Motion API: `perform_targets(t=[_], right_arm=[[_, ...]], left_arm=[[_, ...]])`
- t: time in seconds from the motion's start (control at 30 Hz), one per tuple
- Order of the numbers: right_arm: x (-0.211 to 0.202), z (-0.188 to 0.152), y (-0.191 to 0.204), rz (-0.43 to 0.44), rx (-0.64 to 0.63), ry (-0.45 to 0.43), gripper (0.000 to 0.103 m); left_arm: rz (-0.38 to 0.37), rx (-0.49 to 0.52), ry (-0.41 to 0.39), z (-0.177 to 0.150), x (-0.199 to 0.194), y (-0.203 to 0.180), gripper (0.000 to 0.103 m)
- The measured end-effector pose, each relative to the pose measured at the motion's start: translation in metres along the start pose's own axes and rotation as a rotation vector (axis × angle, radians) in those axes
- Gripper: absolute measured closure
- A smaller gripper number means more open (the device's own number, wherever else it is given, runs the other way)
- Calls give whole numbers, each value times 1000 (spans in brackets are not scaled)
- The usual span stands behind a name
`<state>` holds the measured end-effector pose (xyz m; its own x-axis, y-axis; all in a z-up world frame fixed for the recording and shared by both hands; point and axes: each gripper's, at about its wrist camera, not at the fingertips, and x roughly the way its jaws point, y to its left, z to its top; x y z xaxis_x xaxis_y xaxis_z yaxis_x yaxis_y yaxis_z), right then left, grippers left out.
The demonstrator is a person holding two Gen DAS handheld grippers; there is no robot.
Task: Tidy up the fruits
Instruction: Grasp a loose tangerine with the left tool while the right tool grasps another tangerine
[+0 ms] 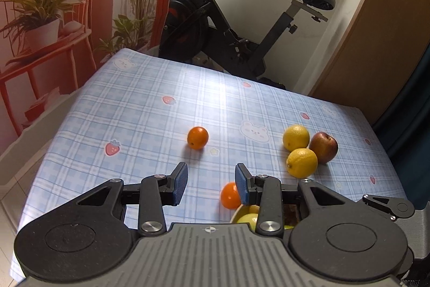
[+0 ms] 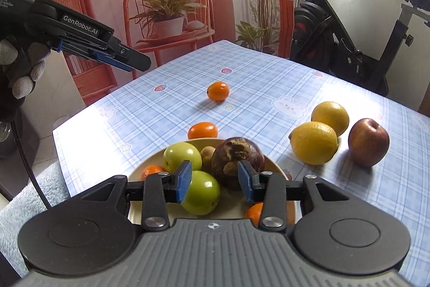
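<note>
Fruit fills most of a pale bowl (image 2: 276,166) at the near edge of the desk (image 2: 268,88), though the right gripper (image 2: 215,180) hangs in front and hides the bowl's near rim. Its blue pads stand apart with nothing between them. Behind them sit two green apples (image 2: 182,156), a dark brown fruit (image 2: 236,160) with a scuffed patch (hard to say what kind), a small greenish one wedged behind, and two tangerines (image 2: 151,170) only partly seen.

From the left wrist view the bowl is nearly all covered by the left gripper (image 1: 211,183), whose jaws are likewise parted and empty, held above the checked cloth. In the right wrist view that gripper shows at the upper left, in a gloved hand (image 2: 24,66) cut off by the frame edge.

Loose on the cloth: one orange (image 2: 203,130) just beyond the bowl's far rim, another orange (image 2: 218,91) further out alone, and to the right two lemons (image 2: 314,142) touching each other, with a red apple (image 2: 368,142) just beside them.

An exercise bike (image 1: 215,26) stands behind the desk.
</note>
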<state>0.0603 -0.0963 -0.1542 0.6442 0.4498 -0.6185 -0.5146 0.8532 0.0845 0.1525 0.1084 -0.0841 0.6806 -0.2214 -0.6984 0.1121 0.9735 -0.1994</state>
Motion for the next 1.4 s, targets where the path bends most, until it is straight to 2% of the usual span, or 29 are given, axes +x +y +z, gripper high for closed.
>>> perform_targets(t=[0.17, 0.37, 0.53, 0.6, 0.7, 1.13, 1.27, 1.4], right_arm=[[12, 21, 1, 1, -31, 2, 61], [44, 41, 8, 9, -86, 52, 61], [78, 55, 6, 47, -68, 126, 61], [90, 60, 8, 55, -74, 161, 56], [107, 67, 8, 72, -73, 224, 54], [149, 64, 7, 78, -52, 358, 52], [154, 64, 4, 79, -33, 365, 53], [157, 63, 1, 92, -5, 369, 57]], left_arm=[[44, 24, -32, 17, 0, 12, 63], [69, 28, -68, 25, 12, 26, 63], [85, 36, -86, 28, 28, 35, 63], [91, 43, -93, 29, 35, 40, 63], [80, 36, -98, 29, 44, 46, 63], [41, 6, -88, 26, 58, 63, 63], [39, 4, -78, 27, 62, 64, 63], [29, 12, -71, 30, 66, 62, 63]])
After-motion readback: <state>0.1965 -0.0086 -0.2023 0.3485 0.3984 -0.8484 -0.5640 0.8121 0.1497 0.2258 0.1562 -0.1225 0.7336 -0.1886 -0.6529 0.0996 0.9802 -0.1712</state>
